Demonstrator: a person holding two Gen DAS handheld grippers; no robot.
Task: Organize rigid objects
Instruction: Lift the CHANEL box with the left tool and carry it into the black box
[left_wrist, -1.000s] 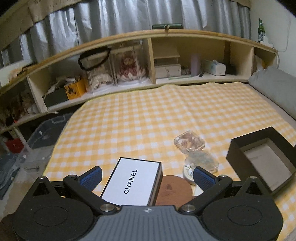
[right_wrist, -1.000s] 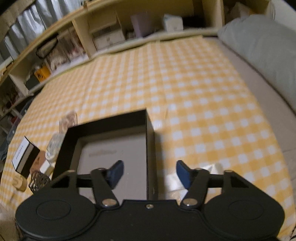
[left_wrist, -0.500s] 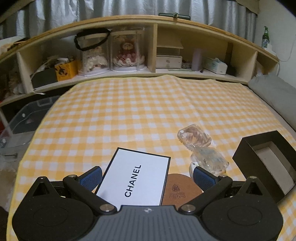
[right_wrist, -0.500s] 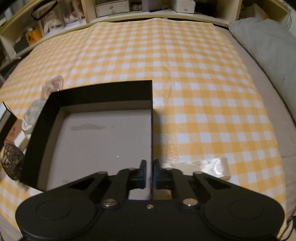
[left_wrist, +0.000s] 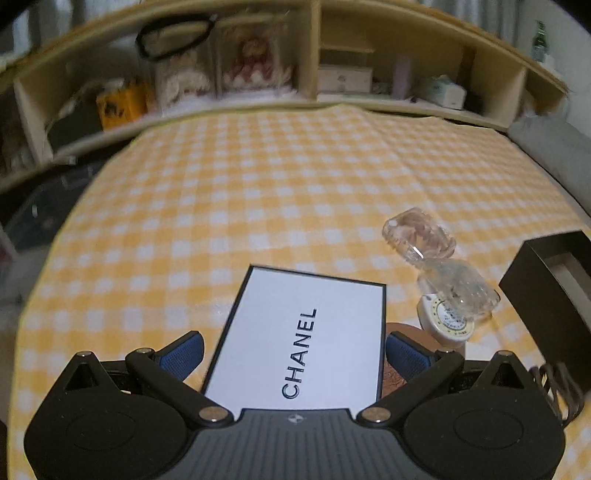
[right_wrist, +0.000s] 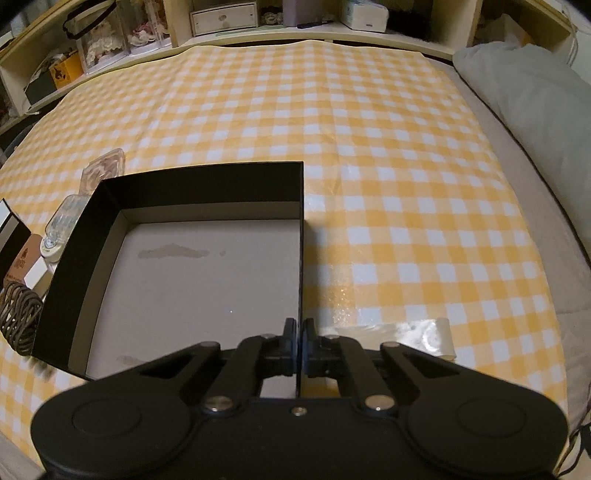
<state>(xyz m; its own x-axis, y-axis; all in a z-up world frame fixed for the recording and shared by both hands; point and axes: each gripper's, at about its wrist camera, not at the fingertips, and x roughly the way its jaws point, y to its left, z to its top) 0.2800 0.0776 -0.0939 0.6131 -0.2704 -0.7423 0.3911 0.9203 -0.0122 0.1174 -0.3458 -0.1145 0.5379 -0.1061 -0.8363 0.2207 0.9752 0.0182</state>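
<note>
Your right gripper (right_wrist: 299, 332) was clamped on the right wall of the open black box (right_wrist: 207, 184) on the checked cloth (right_wrist: 388, 147), while your left gripper (left_wrist: 293, 350) stood spread wide on either side of the white box (left_wrist: 306, 332), not touching it.

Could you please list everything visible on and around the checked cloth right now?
White rectangular CHANEL box: one, white with black edge, between left fingers.
Open black cardboard box: one, black with grey floor, on yellow checked cloth.
Clear plastic cases: two, transparent, left of the black box.
Round white dial: one, under the nearer case.
Wicker basket: one, brown.
Grey pillow: one.
Wooden shelf: one, cluttered.
Left gripper: open.
Right gripper: shut on the black box wall.
</note>
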